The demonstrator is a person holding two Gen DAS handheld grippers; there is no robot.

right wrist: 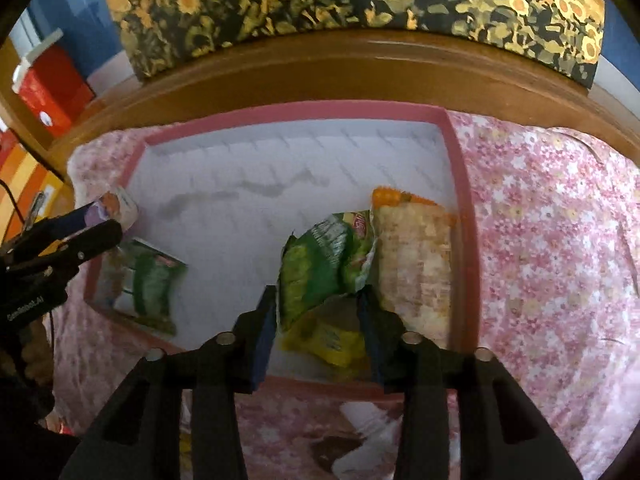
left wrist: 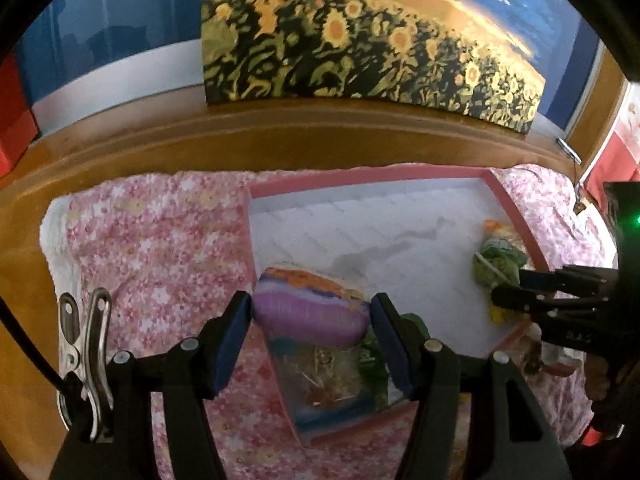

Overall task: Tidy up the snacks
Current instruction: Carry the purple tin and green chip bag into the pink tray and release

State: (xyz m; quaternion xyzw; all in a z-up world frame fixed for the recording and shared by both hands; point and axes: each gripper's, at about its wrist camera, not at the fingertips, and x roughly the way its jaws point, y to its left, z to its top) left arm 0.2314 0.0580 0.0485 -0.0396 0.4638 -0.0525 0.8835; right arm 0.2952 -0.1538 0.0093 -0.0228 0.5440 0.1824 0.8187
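A pink-rimmed tray (left wrist: 516, 208) with a white floor lies on a floral cloth. My left gripper (left wrist: 312, 316) is shut on a purple and orange snack bag (left wrist: 312, 304), held over the tray's near left corner above a blue snack packet (left wrist: 324, 384). My right gripper (right wrist: 318, 312) is shut on a green chip bag (right wrist: 320, 264), held over a yellow packet (right wrist: 332, 340) beside an orange cracker pack (right wrist: 416, 256) at the tray's right side (right wrist: 460, 200). A green packet (right wrist: 152, 284) lies at the tray's left. The left gripper shows at the left edge (right wrist: 88, 224).
A sunflower painting (left wrist: 360, 40) leans on the wooden ledge (left wrist: 280, 136) behind the tray. A red box (right wrist: 52, 88) stands at the far left. The floral cloth (right wrist: 552, 240) spreads on both sides of the tray. A white wrapper (right wrist: 368, 432) lies on the cloth in front.
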